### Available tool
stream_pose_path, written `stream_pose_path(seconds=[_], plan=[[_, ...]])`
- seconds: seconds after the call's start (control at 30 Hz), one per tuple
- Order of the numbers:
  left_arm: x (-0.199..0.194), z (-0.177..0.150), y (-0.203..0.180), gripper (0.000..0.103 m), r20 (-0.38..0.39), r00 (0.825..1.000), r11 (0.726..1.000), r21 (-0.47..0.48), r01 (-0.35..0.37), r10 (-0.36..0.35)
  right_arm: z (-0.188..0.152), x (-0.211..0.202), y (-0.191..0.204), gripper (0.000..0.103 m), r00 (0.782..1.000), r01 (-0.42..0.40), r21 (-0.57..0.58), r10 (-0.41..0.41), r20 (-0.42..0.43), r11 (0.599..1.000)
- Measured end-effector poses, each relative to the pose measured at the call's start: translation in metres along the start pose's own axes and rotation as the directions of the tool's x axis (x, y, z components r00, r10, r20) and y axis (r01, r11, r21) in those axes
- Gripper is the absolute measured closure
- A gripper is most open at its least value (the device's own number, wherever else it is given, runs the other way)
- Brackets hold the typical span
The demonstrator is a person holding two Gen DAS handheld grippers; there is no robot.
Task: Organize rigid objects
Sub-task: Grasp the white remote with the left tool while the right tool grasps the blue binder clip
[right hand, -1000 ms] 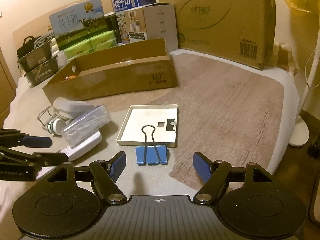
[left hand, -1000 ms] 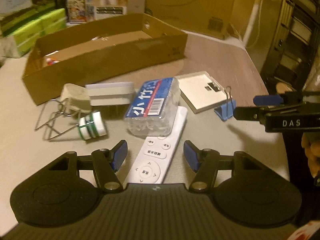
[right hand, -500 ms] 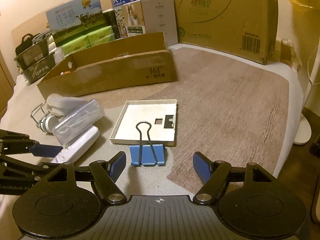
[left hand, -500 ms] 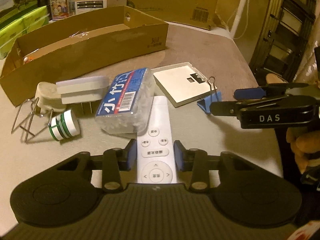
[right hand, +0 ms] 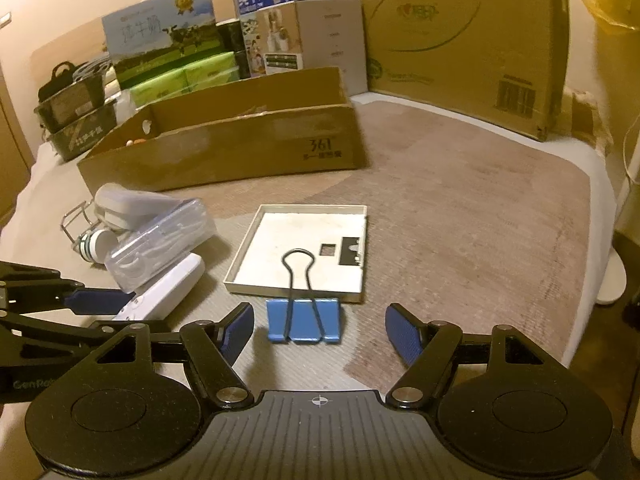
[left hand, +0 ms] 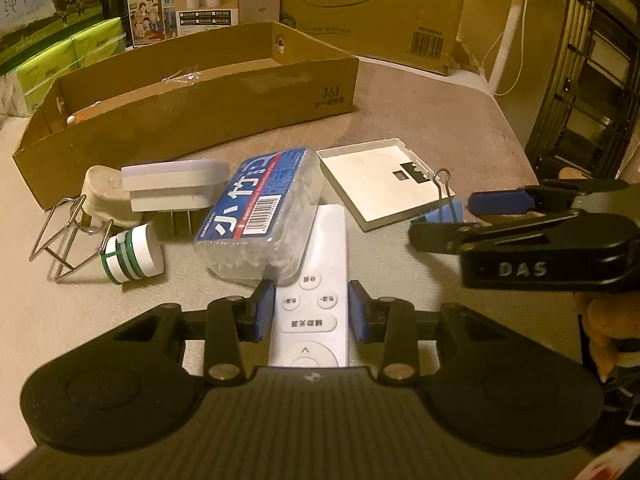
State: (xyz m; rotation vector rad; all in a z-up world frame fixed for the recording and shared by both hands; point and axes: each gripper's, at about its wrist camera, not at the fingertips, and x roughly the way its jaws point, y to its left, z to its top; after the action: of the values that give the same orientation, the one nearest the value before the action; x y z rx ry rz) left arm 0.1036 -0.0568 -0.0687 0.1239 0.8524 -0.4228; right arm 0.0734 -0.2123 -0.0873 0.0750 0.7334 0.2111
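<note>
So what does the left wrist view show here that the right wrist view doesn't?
Only the left wrist view shows the left tool shut on the white remote, its buttons, and the clear box's blue label. Only the right wrist view shows the right tool open behind the blue binder clip. Both share the cardboard tray and the square white lid.

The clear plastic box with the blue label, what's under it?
The clear plastic box lies across the far end of the white remote, whose near end the left claw grips. The remote's far tip is covered.
</note>
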Motion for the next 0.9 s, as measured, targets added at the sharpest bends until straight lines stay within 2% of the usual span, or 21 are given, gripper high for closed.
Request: stream_pose_path(seconds=[0.07,0.17,0.2,0.57,0.9], plan=[[0.000,0.000,0.000,0.068,0.003,1.000,1.000,-0.005,-0.004,0.004,0.001,0.003,0.006,0.034,1.000,0.004,-0.027,-0.004,-0.001,1.000],[0.001,0.000,-0.002,0.068,0.007,1.000,1.000,-0.009,-0.013,0.013,0.001,0.006,0.014,0.058,0.999,0.040,-0.072,-0.040,-0.004,0.997],[0.000,-0.001,-0.003,0.068,0.010,1.000,1.000,-0.014,-0.014,0.015,0.000,0.006,0.014,0.062,0.999,0.043,-0.078,-0.044,-0.005,0.996],[-0.020,-0.018,-0.019,0.069,0.002,1.000,1.000,-0.019,-0.007,0.007,-0.003,-0.022,-0.001,0.063,0.999,0.051,-0.012,-0.051,-0.012,0.999],[-0.041,-0.021,-0.025,0.069,0.024,1.000,0.999,-0.030,-0.020,0.020,0.004,-0.047,-0.001,0.063,0.999,0.037,0.010,-0.038,0.034,0.999]])
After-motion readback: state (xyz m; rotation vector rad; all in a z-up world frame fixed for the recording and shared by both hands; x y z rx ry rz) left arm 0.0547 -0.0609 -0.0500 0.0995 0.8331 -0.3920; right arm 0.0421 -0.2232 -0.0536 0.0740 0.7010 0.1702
